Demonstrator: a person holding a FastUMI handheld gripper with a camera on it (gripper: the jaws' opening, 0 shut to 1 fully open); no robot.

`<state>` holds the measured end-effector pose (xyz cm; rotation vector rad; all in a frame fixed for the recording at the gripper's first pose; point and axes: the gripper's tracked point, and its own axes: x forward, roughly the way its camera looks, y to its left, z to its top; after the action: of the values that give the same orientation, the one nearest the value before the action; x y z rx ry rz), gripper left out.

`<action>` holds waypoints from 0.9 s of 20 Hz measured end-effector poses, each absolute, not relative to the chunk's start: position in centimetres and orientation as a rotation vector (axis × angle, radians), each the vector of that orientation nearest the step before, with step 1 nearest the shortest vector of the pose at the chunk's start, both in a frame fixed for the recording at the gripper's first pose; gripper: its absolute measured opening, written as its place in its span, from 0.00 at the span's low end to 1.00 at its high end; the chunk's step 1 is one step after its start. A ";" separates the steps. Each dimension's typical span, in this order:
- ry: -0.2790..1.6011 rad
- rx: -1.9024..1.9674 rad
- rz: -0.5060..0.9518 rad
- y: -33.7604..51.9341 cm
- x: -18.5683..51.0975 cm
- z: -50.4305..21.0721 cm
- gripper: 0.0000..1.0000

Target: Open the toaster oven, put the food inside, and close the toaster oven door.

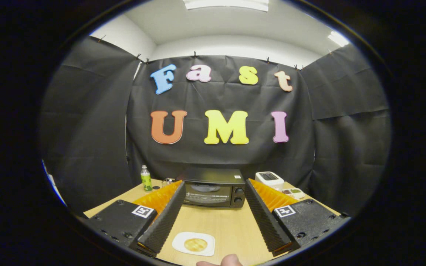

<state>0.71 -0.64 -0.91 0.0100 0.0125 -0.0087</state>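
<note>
Fingertips [225, 261] edge a wooden table [227, 225] where spread gripper [213, 186] jaws frame the toaster oven [214, 192], black-draped walls behind.

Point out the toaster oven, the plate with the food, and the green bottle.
toaster oven [213, 192]: gripper view, on its shut glass door, beyond the open gripper [213, 205].
plate [181, 238]: gripper view, on its bare white rim.
green bottle [146, 181]: gripper view, on its body.
</note>
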 end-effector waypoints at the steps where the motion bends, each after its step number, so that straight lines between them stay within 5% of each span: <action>1: 0.015 0.014 -0.009 -0.7 0.8 -1.0 1.00; 18: 0.034 0.028 -0.013 -1.3 4.2 -2.7 1.00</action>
<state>4.22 -1.33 -2.70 0.0284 0.0337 -0.0130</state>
